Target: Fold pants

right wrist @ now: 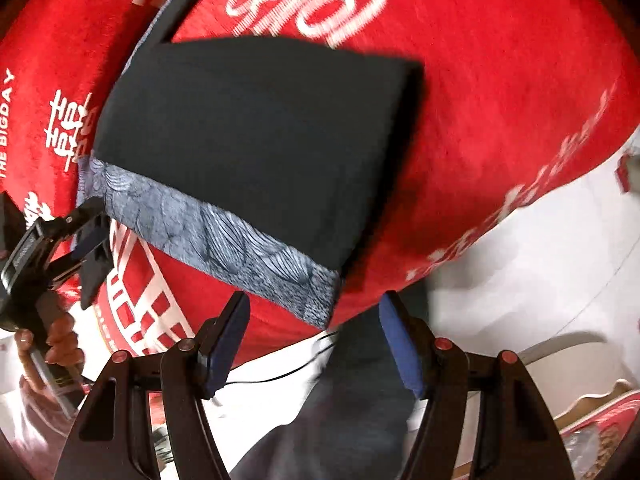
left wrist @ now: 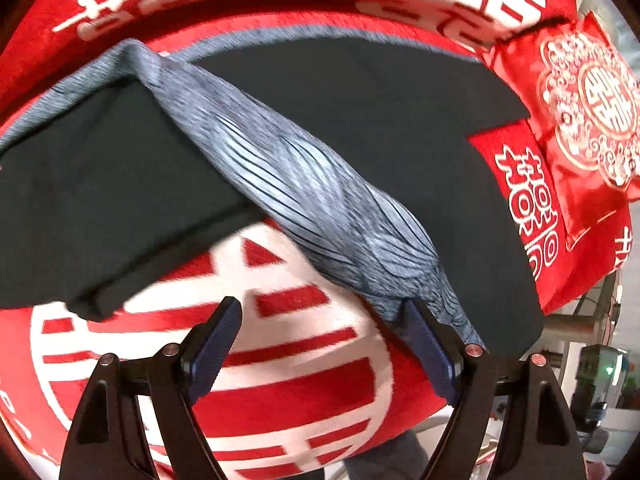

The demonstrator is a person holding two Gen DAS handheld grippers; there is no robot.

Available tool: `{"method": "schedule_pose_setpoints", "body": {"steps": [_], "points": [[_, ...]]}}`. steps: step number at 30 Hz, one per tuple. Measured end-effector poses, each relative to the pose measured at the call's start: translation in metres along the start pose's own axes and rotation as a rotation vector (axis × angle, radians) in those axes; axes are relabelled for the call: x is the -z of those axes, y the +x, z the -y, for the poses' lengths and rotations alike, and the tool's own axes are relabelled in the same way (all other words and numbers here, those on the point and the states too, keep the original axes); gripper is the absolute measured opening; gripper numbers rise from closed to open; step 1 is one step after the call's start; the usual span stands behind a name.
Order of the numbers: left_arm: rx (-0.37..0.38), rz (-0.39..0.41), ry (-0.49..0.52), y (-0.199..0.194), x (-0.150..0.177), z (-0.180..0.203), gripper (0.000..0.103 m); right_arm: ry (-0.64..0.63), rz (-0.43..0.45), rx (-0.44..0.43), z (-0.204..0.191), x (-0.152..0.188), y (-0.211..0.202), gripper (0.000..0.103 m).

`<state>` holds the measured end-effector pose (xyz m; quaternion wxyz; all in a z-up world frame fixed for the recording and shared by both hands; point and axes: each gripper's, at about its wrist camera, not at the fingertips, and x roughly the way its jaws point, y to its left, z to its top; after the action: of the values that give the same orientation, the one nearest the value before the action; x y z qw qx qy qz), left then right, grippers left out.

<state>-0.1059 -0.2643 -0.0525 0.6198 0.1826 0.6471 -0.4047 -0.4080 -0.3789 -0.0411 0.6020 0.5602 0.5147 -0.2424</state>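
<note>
A red blanket printed with white characters covers the bed, a red embroidered pillow lying right of the left gripper's jaws. Pale floor shows beyond the bed edge. The dark pants, trimmed with a grey patterned band, lie folded on the blanket just ahead of both jaws. The left gripper and the right gripper stand spread apart, gripping nothing.

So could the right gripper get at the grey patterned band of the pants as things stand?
Probably yes. The right gripper is open and empty, just short of the grey patterned band at the pants' near edge, with only red blanket between.
</note>
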Motion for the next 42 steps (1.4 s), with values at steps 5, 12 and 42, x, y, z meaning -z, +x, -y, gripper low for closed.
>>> {"method": "schedule_pose_setpoints", "body": {"steps": [5, 12, 42], "points": [[-0.050, 0.002, 0.046, 0.014, 0.002, 0.022, 0.084, 0.028, -0.055, -0.181, 0.014, -0.006, 0.012, 0.038], [0.024, -0.036, 0.022, 0.016, -0.012, 0.041, 0.028, 0.021, -0.035, -0.293, -0.005, -0.034, -0.029, 0.003], [-0.337, 0.117, -0.151, 0.034, -0.154, 0.008, 0.086, -0.512, 0.248, 0.138, -0.165, -0.342, -0.111, 0.085]]}}
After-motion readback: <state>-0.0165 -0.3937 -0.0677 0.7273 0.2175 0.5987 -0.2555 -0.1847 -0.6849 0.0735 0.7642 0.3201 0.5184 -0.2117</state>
